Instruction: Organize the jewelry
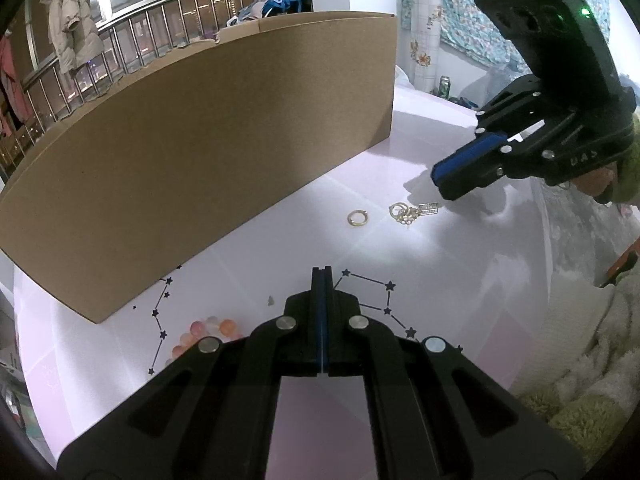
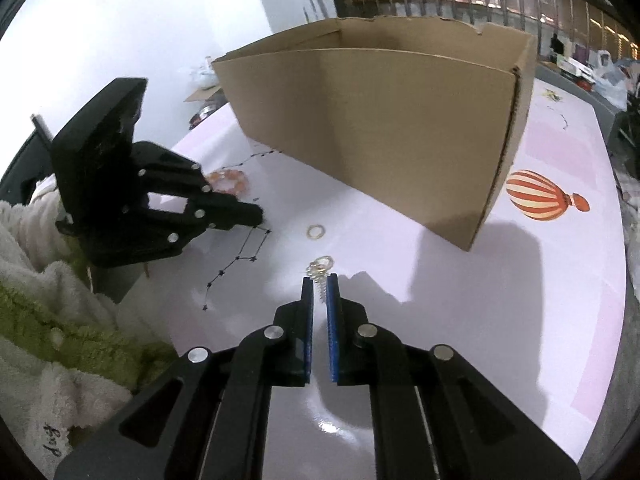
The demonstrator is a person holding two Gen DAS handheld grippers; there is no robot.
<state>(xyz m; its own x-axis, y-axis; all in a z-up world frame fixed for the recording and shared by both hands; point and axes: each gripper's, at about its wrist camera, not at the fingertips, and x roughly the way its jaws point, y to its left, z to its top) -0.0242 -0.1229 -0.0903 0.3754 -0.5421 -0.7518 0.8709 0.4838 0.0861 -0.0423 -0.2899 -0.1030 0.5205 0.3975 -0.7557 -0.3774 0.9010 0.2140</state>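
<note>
Jewelry lies scattered on a glossy pale pink table point(image 1: 400, 128) printed with dark star constellations. From the left wrist camera, a gold ring point(image 1: 358, 217) sits just above the frame's center, with a tangle of gold hoops and a small charm point(image 1: 412, 212) close to its right, near the long side of a tall cardboard box point(image 1: 208, 152) that fills the upper left. The left gripper point(image 1: 322, 280) reaches up from the bottom center with its blue-lined tongs pressed together on nothing. A peach and pink bead bracelet point(image 1: 208, 332) lies at lower left, partly hidden behind that gripper's arm. The right gripper point(image 1: 442, 184) enters from the upper right, its tip hovering just beside the charm cluster. From the right wrist camera, the right gripper point(image 2: 320, 286) rises from the bottom center, its tongs parted by a narrow gap, with the end of the charm cluster point(image 2: 320, 270) lying between the fingertips. The ring point(image 2: 316, 231) rests further up at center, the box point(image 2: 392, 140) behind it. The left gripper point(image 2: 256, 213) sits at mid left, tongs together, with the bracelet point(image 2: 230, 180) just beyond it.
</note>
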